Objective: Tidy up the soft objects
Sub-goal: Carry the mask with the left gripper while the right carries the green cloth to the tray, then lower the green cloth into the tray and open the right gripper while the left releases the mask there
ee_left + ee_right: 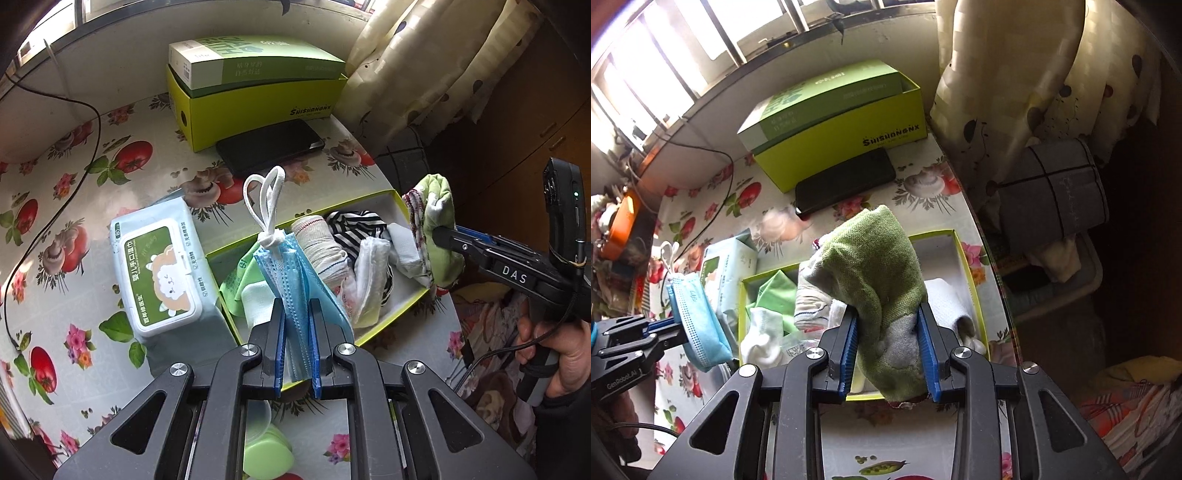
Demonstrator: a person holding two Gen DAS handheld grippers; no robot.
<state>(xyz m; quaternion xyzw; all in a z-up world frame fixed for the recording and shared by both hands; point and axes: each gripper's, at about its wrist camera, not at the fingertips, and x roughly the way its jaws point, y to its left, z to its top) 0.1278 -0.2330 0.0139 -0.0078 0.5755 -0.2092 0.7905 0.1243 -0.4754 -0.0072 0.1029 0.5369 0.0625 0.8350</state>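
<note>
My left gripper (297, 306) is shut on a folded blue face mask (295, 266) with white ear loops, held above the left end of a shallow yellow-green tray (332, 206). It also shows in the right wrist view (698, 325). My right gripper (888, 314) is shut on a green and grey cloth (875, 266), held above the tray's right part (975, 295). In the left wrist view that cloth (439, 229) hangs over the tray's right end. The tray holds a rolled bandage (321, 243), a striped cloth (354, 225), white socks (762, 332) and a green cloth (775, 291).
A wet-wipes pack (159, 273) lies left of the tray. A black phone (269, 147) lies behind it, in front of a yellow-green box (258, 107) holding a green carton. A black cable (74, 177) runs at left. A curtain (1034, 92) hangs at right. A green cup (266, 454) sits below my left gripper.
</note>
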